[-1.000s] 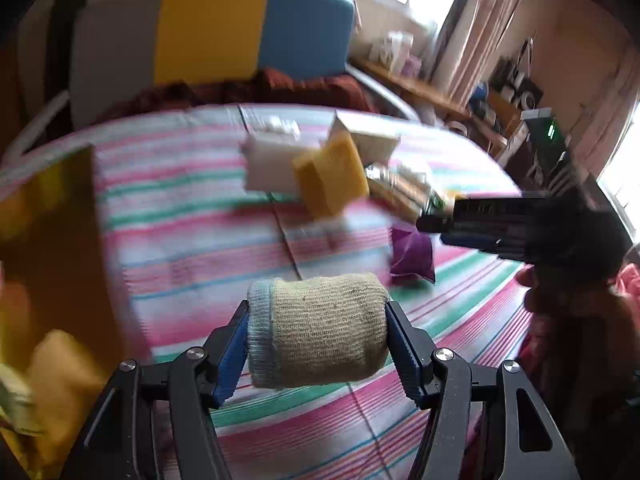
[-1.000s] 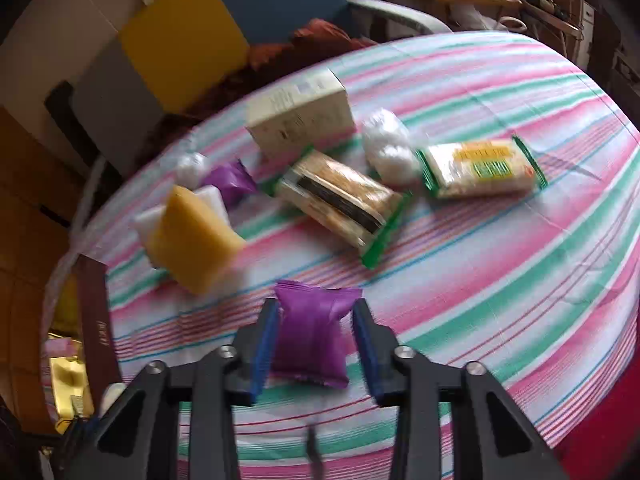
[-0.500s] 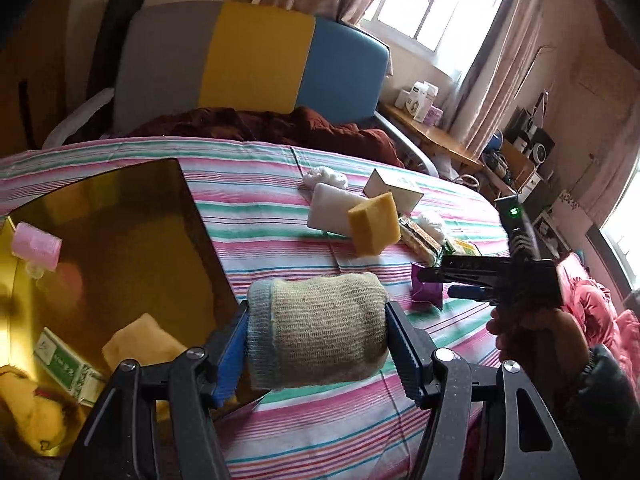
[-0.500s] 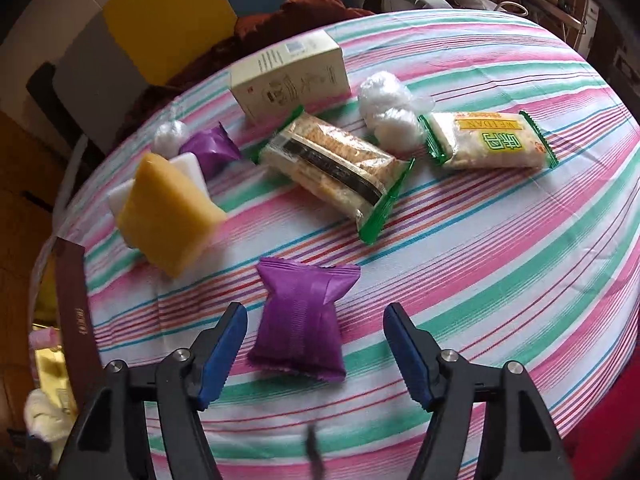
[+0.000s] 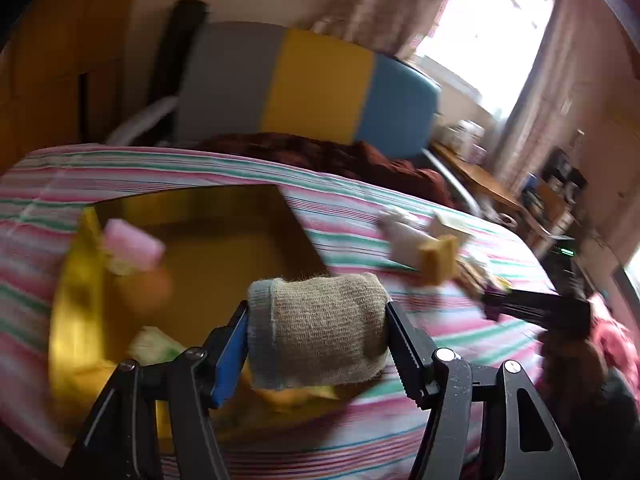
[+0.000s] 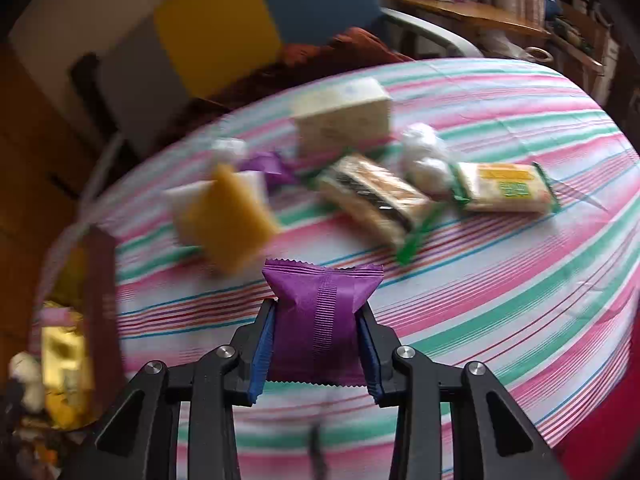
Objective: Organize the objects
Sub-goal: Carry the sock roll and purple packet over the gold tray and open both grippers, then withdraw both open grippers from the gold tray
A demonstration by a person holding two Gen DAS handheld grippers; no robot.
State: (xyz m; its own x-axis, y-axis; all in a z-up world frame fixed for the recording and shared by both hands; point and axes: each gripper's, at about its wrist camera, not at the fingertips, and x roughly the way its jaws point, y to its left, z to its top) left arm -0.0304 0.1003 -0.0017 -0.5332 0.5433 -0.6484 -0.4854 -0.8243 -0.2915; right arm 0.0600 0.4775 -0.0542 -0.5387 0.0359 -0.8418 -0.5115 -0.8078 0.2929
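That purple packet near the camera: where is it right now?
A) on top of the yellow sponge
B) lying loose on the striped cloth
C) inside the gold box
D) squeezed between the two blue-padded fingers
D: the purple packet sits pinched between the closing jaws of the right gripper, its sides pressed in by the blue pads.

1. Rolled sock (image 5: pixel 320 330): ribbed knit cloth, matt, coarse.
2. Purple packet (image 6: pixel 320 328): crinkled plastic film, slight sheen.
3. Gold box (image 5: pixel 76 304): glossy, reflective lining.
4. Bench cloth (image 6: pixel 500 280): striped woven fabric, matt.
5. Fingers (image 6: pixel 262 354): matt black plastic, ridged blue pads.
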